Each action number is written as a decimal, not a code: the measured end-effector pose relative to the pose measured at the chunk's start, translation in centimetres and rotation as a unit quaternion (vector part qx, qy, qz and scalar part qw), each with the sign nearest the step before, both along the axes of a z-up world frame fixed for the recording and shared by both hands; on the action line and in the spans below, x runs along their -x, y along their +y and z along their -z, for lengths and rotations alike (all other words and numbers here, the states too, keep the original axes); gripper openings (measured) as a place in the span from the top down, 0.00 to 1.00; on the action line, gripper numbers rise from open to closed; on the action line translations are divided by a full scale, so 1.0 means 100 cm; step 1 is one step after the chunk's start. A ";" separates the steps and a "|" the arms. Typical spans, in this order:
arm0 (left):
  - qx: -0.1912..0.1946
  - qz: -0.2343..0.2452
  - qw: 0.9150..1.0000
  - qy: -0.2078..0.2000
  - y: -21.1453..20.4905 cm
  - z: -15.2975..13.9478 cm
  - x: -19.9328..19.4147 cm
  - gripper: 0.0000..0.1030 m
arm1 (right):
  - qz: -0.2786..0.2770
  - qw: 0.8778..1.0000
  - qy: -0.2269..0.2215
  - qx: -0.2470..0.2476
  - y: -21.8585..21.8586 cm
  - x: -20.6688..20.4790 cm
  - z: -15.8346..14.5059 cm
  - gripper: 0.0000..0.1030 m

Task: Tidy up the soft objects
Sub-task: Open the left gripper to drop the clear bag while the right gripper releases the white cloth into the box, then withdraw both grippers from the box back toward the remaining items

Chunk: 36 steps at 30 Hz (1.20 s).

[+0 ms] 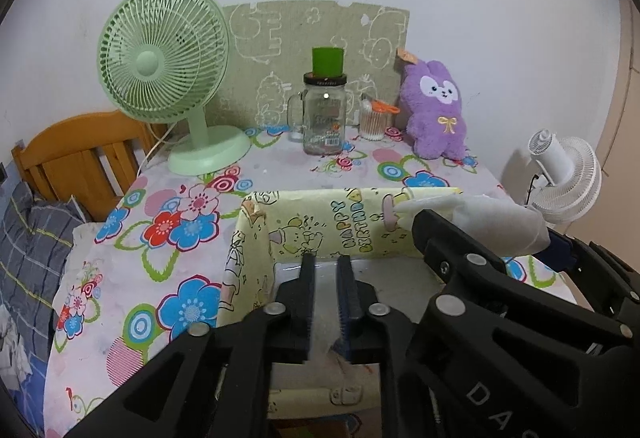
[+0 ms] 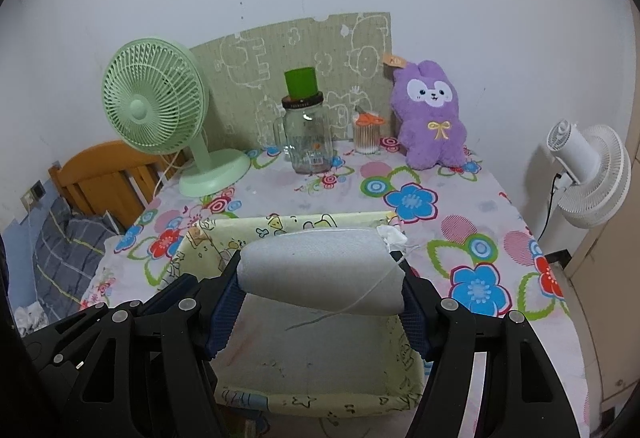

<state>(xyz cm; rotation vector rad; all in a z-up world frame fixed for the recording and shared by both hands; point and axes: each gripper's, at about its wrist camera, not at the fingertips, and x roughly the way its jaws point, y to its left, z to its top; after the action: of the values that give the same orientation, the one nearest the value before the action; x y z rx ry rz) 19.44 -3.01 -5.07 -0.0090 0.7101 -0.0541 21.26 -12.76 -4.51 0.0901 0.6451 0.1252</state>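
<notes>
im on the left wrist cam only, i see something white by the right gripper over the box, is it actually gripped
Observer: Yes. In the right wrist view the right gripper is shut on a rolled white cloth, one finger pad at each end.
Operator: is it over the box or off to the side
Observer: Over it. The roll hangs above the yellow box, whose grey floor shows bare beneath it.
Operator: anything dangling
Observer: A loose thread trails from the roll's right end toward the box floor.
</notes>
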 end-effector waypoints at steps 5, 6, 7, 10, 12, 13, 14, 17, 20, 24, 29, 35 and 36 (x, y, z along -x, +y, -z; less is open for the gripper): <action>-0.004 -0.007 1.000 0.006 0.004 0.007 -0.008 0.74 | -0.002 1.000 0.009 0.001 0.003 -0.008 0.008 0.30; -0.004 -0.007 1.000 0.008 0.005 0.008 -0.009 0.72 | -0.002 1.000 0.011 0.001 0.004 -0.009 0.009 0.30; -0.004 -0.009 1.000 0.009 0.005 0.009 -0.011 0.70 | -0.003 1.000 0.013 0.002 0.004 -0.010 0.010 0.30; -0.007 -0.012 1.000 0.009 0.008 0.012 -0.014 0.62 | -0.006 1.000 0.018 0.002 0.006 -0.014 0.013 0.30; -0.014 -0.014 1.000 0.004 0.008 0.012 -0.014 0.60 | -0.007 1.000 0.020 0.002 0.007 -0.016 0.015 0.30; -0.016 -0.014 1.000 0.003 0.008 0.012 -0.014 0.59 | -0.011 1.000 0.022 0.002 0.008 -0.017 0.016 0.30; -0.018 -0.014 1.000 0.004 0.008 0.013 -0.014 0.58 | -0.014 1.000 0.025 0.002 0.009 -0.018 0.017 0.29; -0.016 -0.009 1.000 0.012 0.009 0.015 -0.016 0.54 | -0.016 0.999 0.030 0.008 0.011 -0.020 0.019 0.26; -0.017 -0.008 1.000 0.014 0.009 0.015 -0.015 0.49 | -0.015 0.999 0.032 0.011 0.012 -0.021 0.020 0.20; -0.016 -0.002 1.000 0.011 0.009 0.013 -0.012 0.46 | -0.012 0.999 0.031 0.014 0.012 -0.019 0.019 0.12; -0.017 -0.003 1.000 0.006 0.009 0.010 -0.006 0.39 | -0.013 0.999 0.028 0.012 0.012 -0.014 0.015 0.12; -0.011 -0.001 1.000 0.000 0.008 0.002 0.005 0.38 | -0.009 1.000 0.020 0.014 0.011 -0.003 0.006 0.12; -0.009 0.000 1.000 -0.003 0.007 0.001 0.008 0.38 | -0.009 1.000 0.018 0.015 0.011 -0.001 0.005 0.12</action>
<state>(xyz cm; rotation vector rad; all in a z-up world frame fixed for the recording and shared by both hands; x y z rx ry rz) 18.64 -2.29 -5.12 0.0092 0.7037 -0.0470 21.32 -11.69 -4.96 0.0588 0.6829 0.1312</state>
